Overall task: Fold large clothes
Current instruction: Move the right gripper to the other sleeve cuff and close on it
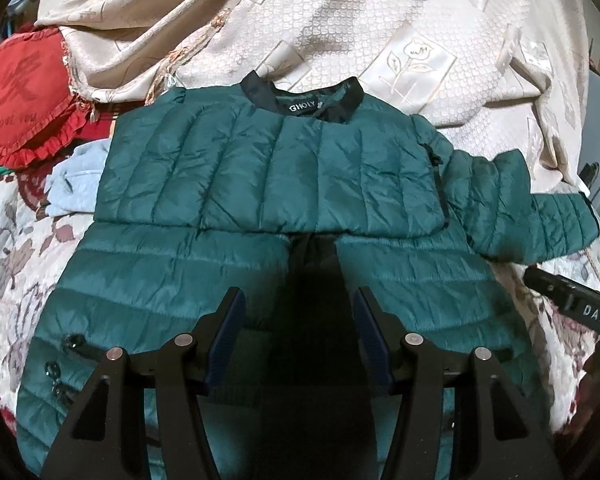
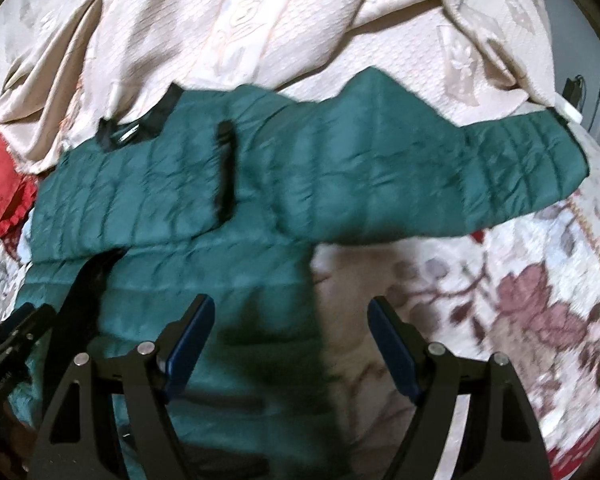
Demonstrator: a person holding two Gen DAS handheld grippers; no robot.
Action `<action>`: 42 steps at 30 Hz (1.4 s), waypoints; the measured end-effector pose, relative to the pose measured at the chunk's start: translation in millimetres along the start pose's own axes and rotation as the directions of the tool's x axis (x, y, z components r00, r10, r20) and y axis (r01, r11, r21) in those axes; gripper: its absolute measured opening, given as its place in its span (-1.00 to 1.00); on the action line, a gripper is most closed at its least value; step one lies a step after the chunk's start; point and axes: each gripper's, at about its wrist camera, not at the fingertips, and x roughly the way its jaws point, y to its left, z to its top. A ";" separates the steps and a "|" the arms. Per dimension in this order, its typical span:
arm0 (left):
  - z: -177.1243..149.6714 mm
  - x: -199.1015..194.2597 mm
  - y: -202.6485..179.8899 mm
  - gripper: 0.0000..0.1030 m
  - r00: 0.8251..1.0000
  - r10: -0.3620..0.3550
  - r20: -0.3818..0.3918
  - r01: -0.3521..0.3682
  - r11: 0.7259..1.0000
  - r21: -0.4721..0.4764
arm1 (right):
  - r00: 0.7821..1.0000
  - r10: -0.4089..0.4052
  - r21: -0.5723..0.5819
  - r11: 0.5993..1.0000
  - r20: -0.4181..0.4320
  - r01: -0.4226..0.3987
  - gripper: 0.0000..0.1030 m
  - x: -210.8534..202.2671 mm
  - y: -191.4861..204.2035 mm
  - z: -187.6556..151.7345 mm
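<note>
A dark green quilted jacket (image 1: 268, 168) with a black collar (image 1: 304, 98) lies flat on a floral bedspread (image 1: 4, 248). Its lower part is folded up over the body, and one sleeve (image 1: 532, 208) stretches out to the right. My left gripper (image 1: 302, 304) hovers open over the near hem with nothing between its fingers. In the right wrist view the same jacket (image 2: 204, 208) and its long sleeve (image 2: 440, 168) spread across the bed. My right gripper (image 2: 290, 312) stands open above the jacket's right edge, holding nothing. The left gripper's black body (image 2: 28, 340) shows at the lower left there.
A crumpled beige patterned blanket (image 1: 340, 24) lies behind the jacket. A red frilled cushion (image 1: 24, 96) and a light blue cloth (image 1: 76, 180) sit at the left. The right gripper's black body (image 1: 572, 308) pokes in at the right edge. Bare floral bedspread (image 2: 520, 300) lies right of the jacket.
</note>
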 end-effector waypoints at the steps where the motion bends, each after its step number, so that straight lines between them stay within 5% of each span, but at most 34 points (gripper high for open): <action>1: 1.5 1.4 0.3 -0.25 1.000 -0.002 -0.001 0.002 1.000 -0.005 | 1.000 -0.013 0.005 1.000 0.006 0.013 0.60 -0.2 -7.4 4.1; 15: 6.3 26.1 -4.7 -0.25 0.999 -0.010 -0.042 0.009 1.000 -0.025 | 0.973 -0.228 0.150 0.964 0.046 0.219 0.60 8.6 -141.3 57.3; 25: -0.8 38.4 -2.1 -0.25 0.997 -0.008 -0.076 0.006 1.000 -0.024 | 0.934 -0.351 0.429 0.855 0.068 0.290 0.63 10.5 -248.5 69.5; 33: -5.7 45.2 -4.8 -0.25 0.996 0.010 -0.089 -0.010 1.000 -0.001 | 0.918 -0.388 0.481 0.822 0.080 0.306 0.62 27.8 -281.6 91.9; 34: -5.4 45.6 -4.7 -0.25 0.996 0.010 -0.090 -0.010 1.000 0.000 | 0.918 -0.388 0.480 0.823 0.082 0.305 0.42 29.3 -282.9 94.9; 35: -5.2 45.6 -4.6 -0.25 0.996 0.008 -0.091 -0.008 1.000 0.001 | 0.924 -0.369 0.482 0.830 0.097 0.281 -0.11 27.6 -282.9 94.8; 37: -4.7 44.9 -3.4 -0.25 0.996 0.002 -0.091 -0.002 1.000 -0.005 | 0.945 -0.304 0.502 0.840 0.125 0.203 -0.56 24.3 -284.2 95.0; 42: -0.1 34.9 0.1 -0.25 0.997 0.023 -0.071 -0.023 1.000 0.006 | 0.946 -0.236 0.448 0.887 0.221 0.116 -0.66 -9.9 -256.2 97.1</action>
